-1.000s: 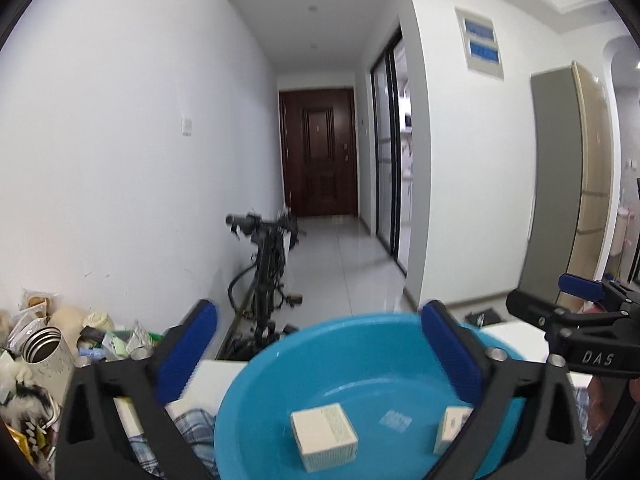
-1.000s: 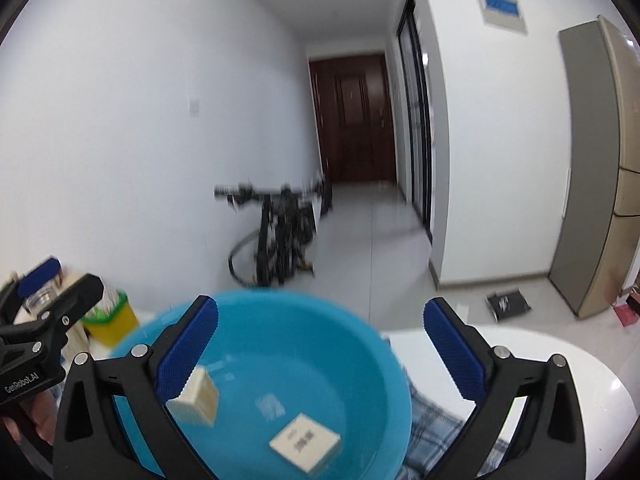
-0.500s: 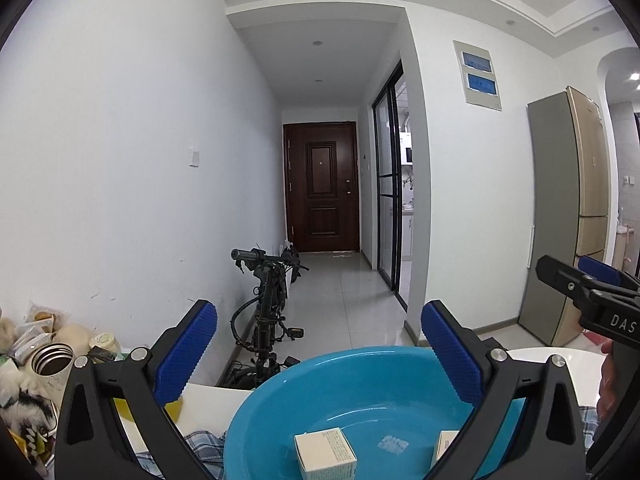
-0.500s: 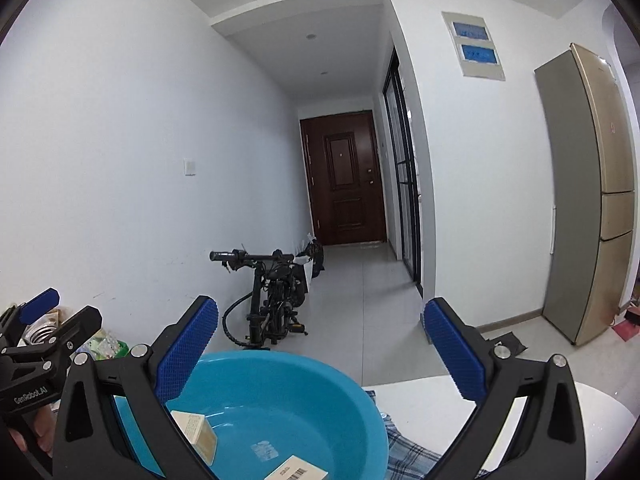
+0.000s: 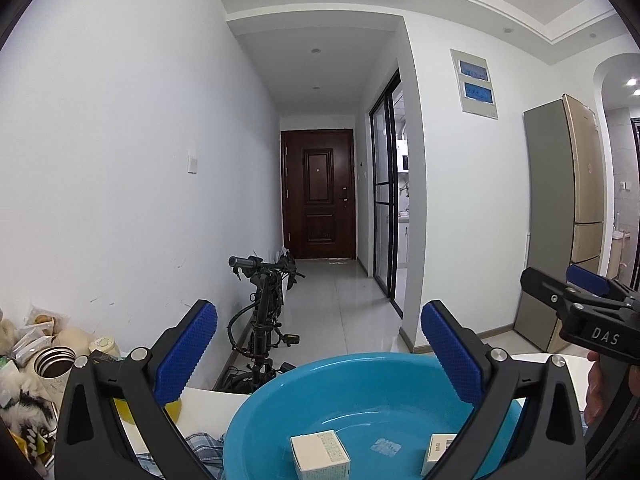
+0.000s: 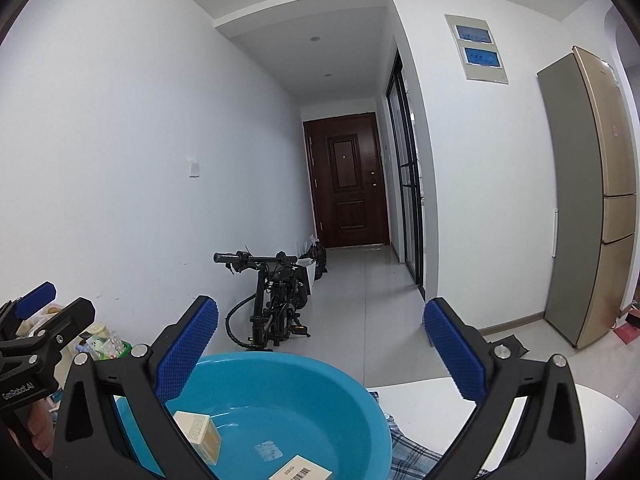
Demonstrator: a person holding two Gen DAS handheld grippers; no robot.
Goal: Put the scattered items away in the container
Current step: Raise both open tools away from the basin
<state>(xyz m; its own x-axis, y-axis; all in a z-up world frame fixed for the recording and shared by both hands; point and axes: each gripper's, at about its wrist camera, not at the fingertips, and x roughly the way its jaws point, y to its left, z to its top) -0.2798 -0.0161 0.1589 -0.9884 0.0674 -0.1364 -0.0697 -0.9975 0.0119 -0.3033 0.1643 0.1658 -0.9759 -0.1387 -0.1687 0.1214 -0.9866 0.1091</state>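
Both hand-held grippers are raised level over the near side of the basin [image 5: 352, 384], pointing down the hallway toward the door [image 5: 318, 204].

Left hand-held gripper [image 5: 318, 354]: jaws spread wide, nothing between the blue pads [image 5: 186, 354]. It hangs above the basin's near-left rim. It also shows at the left edge of the right wrist view [image 6: 36, 320], with a bit of the hand [image 6: 38, 426] under it.

Right hand-held gripper [image 6: 320, 350]: jaws wide apart too, empty. It sits just right of the left one, roughly the same height, visible at the right edge of the left view [image 5: 576, 300].

Basin sits on the white bench [image 6: 424, 408], partly on a plaid cloth [image 6: 412, 452]. Two small boxes lie in it: box 1 [image 5: 320, 454] to the left, box 2 [image 6: 300, 472] to the right, apart from each other.

Clutter [image 5: 36, 360] sits at the bench's left end by the wall. A bike [image 5: 264, 312] stands behind the bench.
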